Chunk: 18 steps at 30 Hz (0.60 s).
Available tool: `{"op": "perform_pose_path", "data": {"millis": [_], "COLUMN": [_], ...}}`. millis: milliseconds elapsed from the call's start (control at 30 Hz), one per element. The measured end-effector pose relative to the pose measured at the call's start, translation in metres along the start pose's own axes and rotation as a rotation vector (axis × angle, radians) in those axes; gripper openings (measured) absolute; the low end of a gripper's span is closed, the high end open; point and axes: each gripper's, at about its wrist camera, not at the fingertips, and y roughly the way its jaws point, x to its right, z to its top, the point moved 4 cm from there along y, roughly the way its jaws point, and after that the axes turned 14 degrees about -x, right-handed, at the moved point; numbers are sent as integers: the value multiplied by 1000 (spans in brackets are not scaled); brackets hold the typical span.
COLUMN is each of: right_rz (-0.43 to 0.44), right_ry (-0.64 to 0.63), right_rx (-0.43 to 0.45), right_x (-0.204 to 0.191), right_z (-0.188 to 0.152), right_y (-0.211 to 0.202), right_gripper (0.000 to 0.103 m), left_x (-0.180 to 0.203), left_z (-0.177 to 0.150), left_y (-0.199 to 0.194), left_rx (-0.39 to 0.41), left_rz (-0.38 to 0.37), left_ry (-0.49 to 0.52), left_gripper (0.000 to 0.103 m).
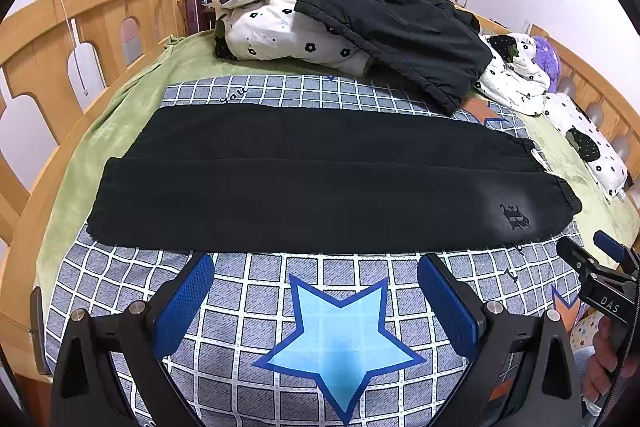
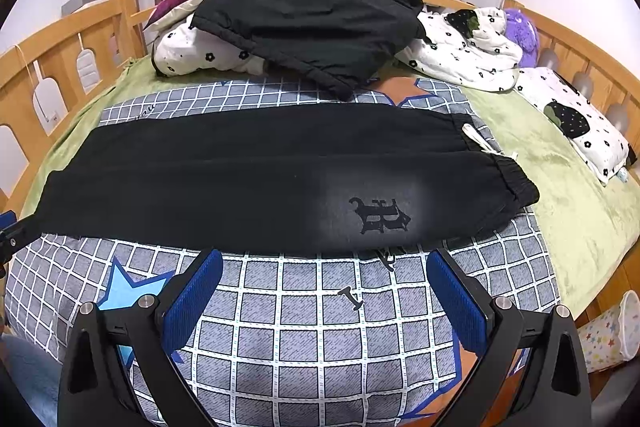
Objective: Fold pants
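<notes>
Both your left gripper (image 1: 314, 283) and right gripper (image 2: 324, 283) hover spread, empty, near the black pants (image 1: 320, 183) lying flat across the checkered blanket (image 2: 320, 323). Pinch both ends evenly, fold slowly.

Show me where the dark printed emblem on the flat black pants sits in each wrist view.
Left wrist view: the emblem is at right of centre, near the elastic waistband end of the black pants.
Right wrist view: the emblem is near the middle, above the open right gripper.
Shared landmark: the white drawstring at the waistband, also at.
</notes>
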Motion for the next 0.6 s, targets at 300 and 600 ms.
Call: {"op": "perform_pose_path", "data": {"millis": [300, 600], "right_rz": [5, 3], "right_ry": [7, 6], "right_rx": [3, 3], "right_x": [0, 1], "right_z": [1, 1], "right_y": [-1, -2], "right_gripper": [100, 100], "left_x": [0, 0], "left_z": [0, 0], "left_y": [0, 0], "left_rx": [0, -1], "left_rz": [0, 0], "left_ry": [1, 1], "left_gripper": [102, 102]}}
